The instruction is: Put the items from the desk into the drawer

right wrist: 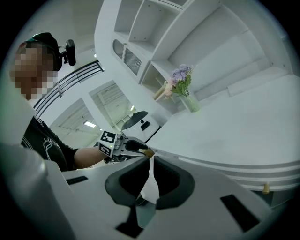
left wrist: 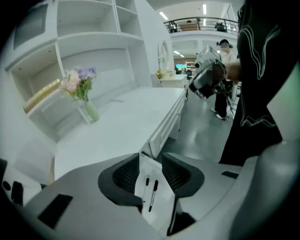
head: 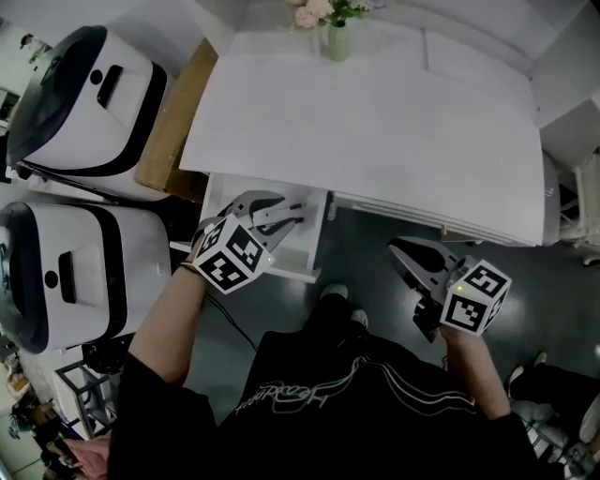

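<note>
— Where are the pens?
— Two pens (left wrist: pixel 153 196) lie side by side on the bottom of the drawer (head: pixel 307 239), roughly parallel, close together but not touching. The left gripper view looks down on them through the gap between its own jaws.
— And the drawer?
— It stands open, jutting out from under the near-left edge of the bench (head: pixel 375 122).
— What about the left claw?
— The left claw (head: pixel 298 216) hangs above the open drawer, tilted down towards it. Its jaws are spread and there is nothing between the pads. The pens lie below it, untouched.
— The right one?
— The right claw (head: pixel 398 251) is off to the right, in front of the bench edge and over the grey floor (head: pixel 375 248), well apart from the drawer. In its own view the jaws stand with only a narrow slit between them and pinch nothing. A white surface shows through the slit, beyond the jaws. The left claw shows in that view too, above the jaws.
— Anything on the bench?
— A vase (head: pixel 338 42) of pink and purple flowers (head: pixel 319 11), upright at the far edge.
— What else is around?
— Two white machines (head: pixel 84 103) with black bands stand left of the bench, one behind the other. A wooden board (head: pixel 173 122) sits between the farther one and the bench. The person (head: pixel 356 394), in a black top, stands in front of the bench with a claw on either side.
</note>
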### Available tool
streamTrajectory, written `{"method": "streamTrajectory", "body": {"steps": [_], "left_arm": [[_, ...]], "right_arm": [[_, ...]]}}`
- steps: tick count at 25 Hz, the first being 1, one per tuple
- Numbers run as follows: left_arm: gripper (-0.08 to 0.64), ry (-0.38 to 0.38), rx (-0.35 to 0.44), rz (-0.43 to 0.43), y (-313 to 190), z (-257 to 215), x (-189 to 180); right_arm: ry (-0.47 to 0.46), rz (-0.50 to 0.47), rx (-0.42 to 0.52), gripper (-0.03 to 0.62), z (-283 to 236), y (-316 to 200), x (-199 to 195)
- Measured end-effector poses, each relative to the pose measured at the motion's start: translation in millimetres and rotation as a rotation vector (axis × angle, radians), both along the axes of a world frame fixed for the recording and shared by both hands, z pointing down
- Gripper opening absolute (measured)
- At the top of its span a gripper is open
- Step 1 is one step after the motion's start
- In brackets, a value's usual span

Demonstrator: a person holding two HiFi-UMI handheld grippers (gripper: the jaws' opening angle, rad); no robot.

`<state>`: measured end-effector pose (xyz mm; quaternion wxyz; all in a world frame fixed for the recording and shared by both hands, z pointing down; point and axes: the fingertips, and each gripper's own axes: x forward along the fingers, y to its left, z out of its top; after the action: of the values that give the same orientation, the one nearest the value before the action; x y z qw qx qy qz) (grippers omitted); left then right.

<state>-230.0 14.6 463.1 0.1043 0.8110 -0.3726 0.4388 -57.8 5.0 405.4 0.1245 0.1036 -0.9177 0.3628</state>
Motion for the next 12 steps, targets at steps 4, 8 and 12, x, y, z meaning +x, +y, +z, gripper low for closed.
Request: {"method": "streamTrajectory", "body": {"steps": [4,8,12], "left_arm": [[0.083,0.159,0.099,-0.140,23.4,-70.1,31.3],[0.042,0.339,0.141,-0.266,50.7,-117.8,71.8],[0.029,0.462,0.171,-0.386,81.6,-146.8,104.6]], "right_arm": [[-0.051,-0.004,0.057,0.057,-32.8,26.0,4.4],[-0.108,-0.006,0.118,0.057,-65.7,44.8,16.7],[-0.159,-0.011,0.168,0.057,-94.7,71.5,33.8]]}}
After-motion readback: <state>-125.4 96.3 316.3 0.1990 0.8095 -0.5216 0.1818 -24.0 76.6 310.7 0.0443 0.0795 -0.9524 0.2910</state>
